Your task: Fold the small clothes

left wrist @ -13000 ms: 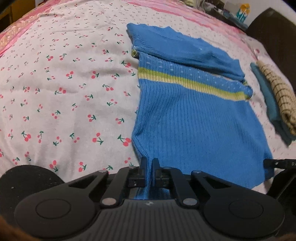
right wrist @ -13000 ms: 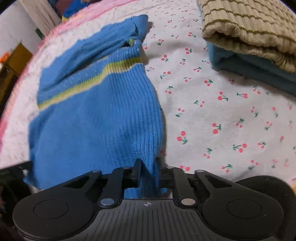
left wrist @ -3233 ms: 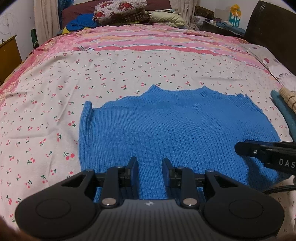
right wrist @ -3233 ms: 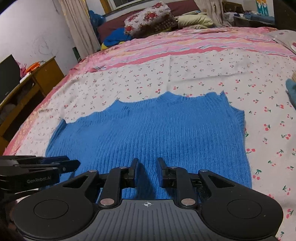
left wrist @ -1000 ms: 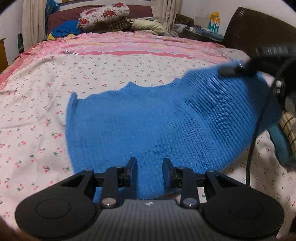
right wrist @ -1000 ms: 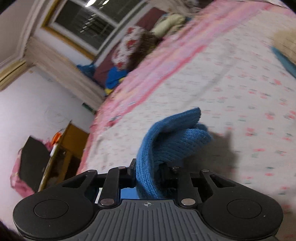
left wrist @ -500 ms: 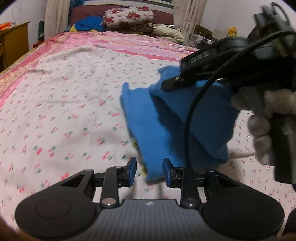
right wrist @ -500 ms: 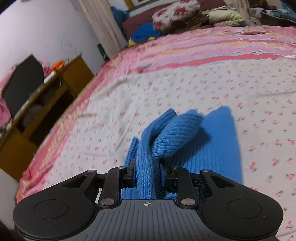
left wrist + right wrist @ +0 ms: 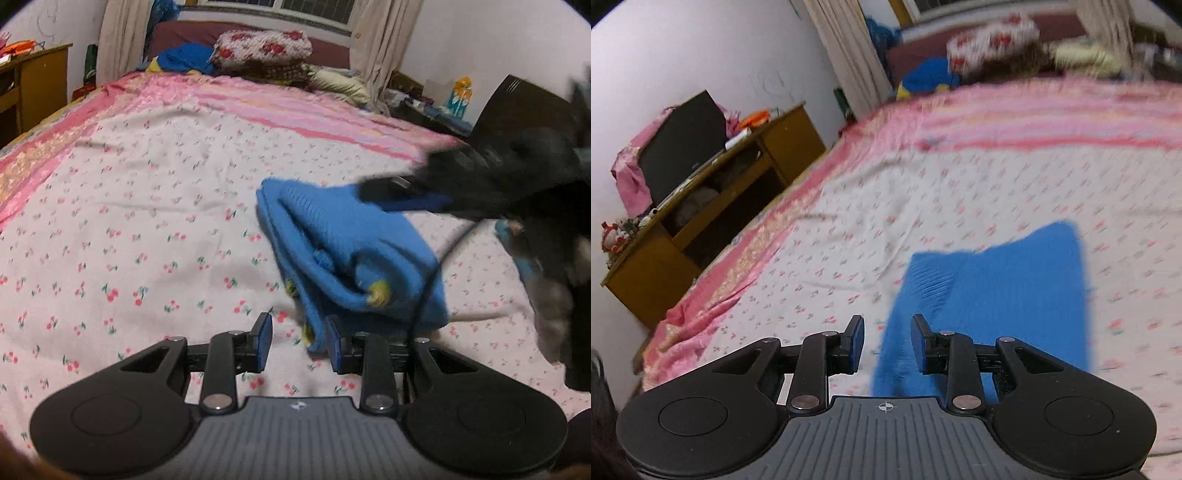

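Note:
A blue knitted sweater [image 9: 351,251] lies folded over on the cherry-print bedsheet [image 9: 147,221], with bits of its yellow stripe showing at the near edge. My left gripper [image 9: 298,341] is open just in front of it, and the sweater's near corner lies beside the right finger without being pinched. In the right wrist view the sweater [image 9: 997,295] lies flat. The right gripper [image 9: 887,339] hovers over its left edge with its jaws opening, and the pads do not press the cloth. From the left wrist view the right gripper [image 9: 373,190] is a dark blur above the sweater's far side.
A wooden desk [image 9: 701,221] with clutter stands beyond the bed's left side. Pillows [image 9: 262,48] and bedding are piled at the head. A teal folded garment [image 9: 517,251] lies at the right, partly behind a gloved hand [image 9: 554,302]. A dark board [image 9: 517,107] stands beyond.
The right gripper carried the sweater's edge over, laid it down and let go, its jaws parting. The sweater now lies folded narrower. The left gripper stayed open and shifted left.

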Action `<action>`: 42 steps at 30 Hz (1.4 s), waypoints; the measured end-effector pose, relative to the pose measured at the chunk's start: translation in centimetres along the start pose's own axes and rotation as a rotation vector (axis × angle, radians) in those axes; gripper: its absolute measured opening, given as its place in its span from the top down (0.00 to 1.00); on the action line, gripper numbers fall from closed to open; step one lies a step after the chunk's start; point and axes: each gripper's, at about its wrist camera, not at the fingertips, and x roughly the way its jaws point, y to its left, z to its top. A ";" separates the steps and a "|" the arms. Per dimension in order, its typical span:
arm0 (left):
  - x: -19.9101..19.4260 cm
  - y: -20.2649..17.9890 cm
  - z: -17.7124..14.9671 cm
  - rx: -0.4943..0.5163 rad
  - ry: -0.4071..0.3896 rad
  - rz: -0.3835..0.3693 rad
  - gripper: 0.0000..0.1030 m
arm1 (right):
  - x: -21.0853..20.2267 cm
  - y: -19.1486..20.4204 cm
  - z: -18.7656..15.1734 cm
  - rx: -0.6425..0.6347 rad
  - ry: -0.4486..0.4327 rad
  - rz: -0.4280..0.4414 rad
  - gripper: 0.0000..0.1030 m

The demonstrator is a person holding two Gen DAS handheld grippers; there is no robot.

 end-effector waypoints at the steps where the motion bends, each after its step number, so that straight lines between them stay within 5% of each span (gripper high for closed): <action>1: -0.2 -0.2 0.3 0.005 -0.010 -0.005 0.63 | -1.0 -0.3 -0.3 -0.021 -0.014 -0.022 0.72; 9: 0.7 -1.1 4.1 0.024 -0.055 -0.074 0.57 | -3.0 -1.5 -4.7 -0.245 0.044 -0.082 0.61; 14: 4.9 -1.0 6.8 0.001 0.011 -0.110 0.54 | -0.7 -0.2 -6.3 -0.393 0.044 -0.091 0.49; 19: 9.0 -1.6 7.8 0.034 0.054 -0.023 0.54 | 1.9 1.4 -7.3 -0.542 0.022 -0.144 0.50; 23: 11.0 -0.7 8.3 0.044 0.076 0.046 0.73 | 3.4 1.8 -6.9 -0.481 0.065 -0.117 0.86; 28: 11.3 0.2 8.5 0.079 0.053 0.161 0.77 | 4.1 3.2 -6.7 -0.466 0.053 -0.088 0.88; 34: 11.5 0.5 7.6 0.083 0.078 0.170 0.76 | 6.2 1.1 -7.4 -0.350 0.116 -0.071 0.85; 42: 8.8 0.1 8.2 0.042 0.022 0.116 0.76 | 2.1 1.8 -7.1 -0.317 0.049 -0.041 0.76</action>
